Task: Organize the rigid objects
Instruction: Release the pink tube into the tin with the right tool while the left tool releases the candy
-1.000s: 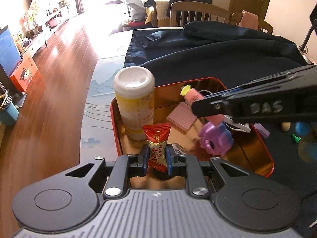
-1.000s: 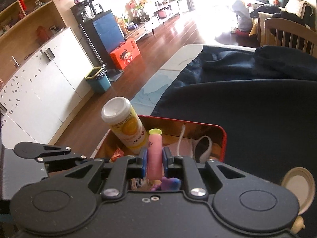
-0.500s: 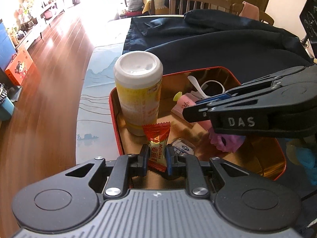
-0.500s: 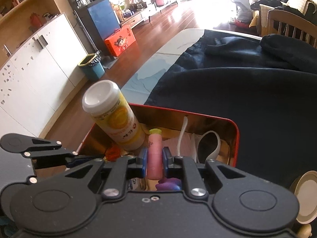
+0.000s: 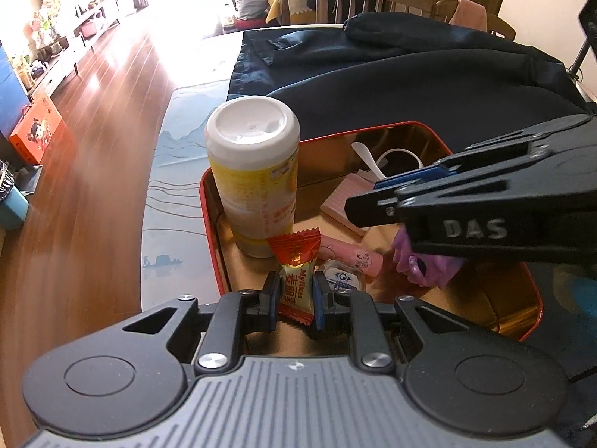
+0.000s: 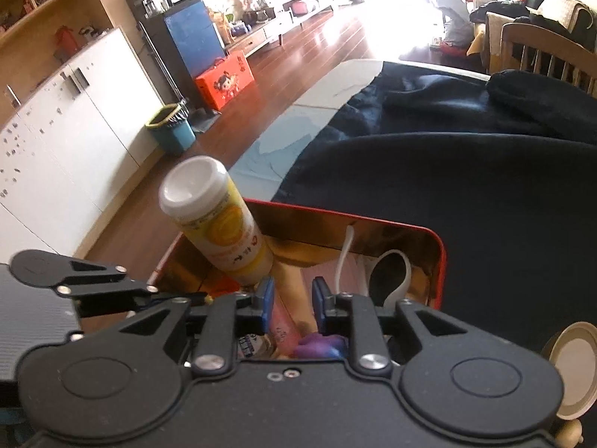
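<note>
A red tin (image 5: 209,205) (image 6: 440,261) lies open on the table. In it stand a yellow bottle (image 5: 257,186) (image 6: 220,231) with a white cap, a purple toy (image 5: 421,265), a white spoon (image 5: 367,160) and a pink pad (image 5: 343,201). My left gripper (image 5: 294,293) is shut on a red candy (image 5: 296,272) over the tin's near left corner. My right gripper (image 6: 293,298) (image 5: 358,212) hovers over the tin's middle with its jaws opening. The pink tube (image 5: 350,257) (image 6: 283,326) lies flat on the tin's floor below them, untouched by the pads.
A dark blue cloth (image 5: 410,86) (image 6: 447,186) covers the table behind and right of the tin. A white lid (image 6: 574,362) lies on it at the right. The table's edge runs close along the tin's left side, with wooden floor below. Chairs (image 5: 358,0) stand at the far end.
The right gripper's jaws have parted and let go of the pink tube, which stood upright between them and now lies in the tin. The left gripper keeps its hold on the candy.
</note>
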Motion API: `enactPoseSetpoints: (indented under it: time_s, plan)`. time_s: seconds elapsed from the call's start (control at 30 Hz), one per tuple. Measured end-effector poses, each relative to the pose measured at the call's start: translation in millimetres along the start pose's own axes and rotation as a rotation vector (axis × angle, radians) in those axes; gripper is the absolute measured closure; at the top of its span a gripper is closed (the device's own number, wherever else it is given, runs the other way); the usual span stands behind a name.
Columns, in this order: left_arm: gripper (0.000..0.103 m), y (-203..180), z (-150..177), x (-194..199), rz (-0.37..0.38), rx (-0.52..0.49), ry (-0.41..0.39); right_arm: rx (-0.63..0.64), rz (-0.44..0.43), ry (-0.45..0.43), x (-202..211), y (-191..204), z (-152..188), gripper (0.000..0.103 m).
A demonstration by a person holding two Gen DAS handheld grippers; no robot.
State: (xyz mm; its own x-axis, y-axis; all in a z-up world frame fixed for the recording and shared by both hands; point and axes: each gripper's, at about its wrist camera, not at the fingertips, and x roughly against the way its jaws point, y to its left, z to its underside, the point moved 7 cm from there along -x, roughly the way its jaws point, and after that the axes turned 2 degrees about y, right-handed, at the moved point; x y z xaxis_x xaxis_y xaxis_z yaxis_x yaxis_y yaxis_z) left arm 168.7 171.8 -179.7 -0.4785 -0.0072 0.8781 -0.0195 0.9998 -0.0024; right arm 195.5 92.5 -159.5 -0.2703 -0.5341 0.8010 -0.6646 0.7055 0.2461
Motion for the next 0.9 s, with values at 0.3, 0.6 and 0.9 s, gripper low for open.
enactPoseSetpoints:
  time_s: [0.3, 0.6, 0.9]
  plan:
    - [0.065, -5.4, 4.0, 3.3, 0.008, 0.002, -0.01, 0.002, -0.026, -0.049, 30.4, -2.6, 8.1, 0.069]
    - [0.054, -16.5, 6.1, 19.6, 0.016, 0.027, -0.052, 0.016, -0.024, -0.113, 64.8, -6.1, 20.5, 0.06]
    - [0.05, -38.1, 6.2, 47.2, 0.009, 0.044, -0.117, -0.005, 0.019, -0.171, 96.1, -24.1, 31.8, 0.041]
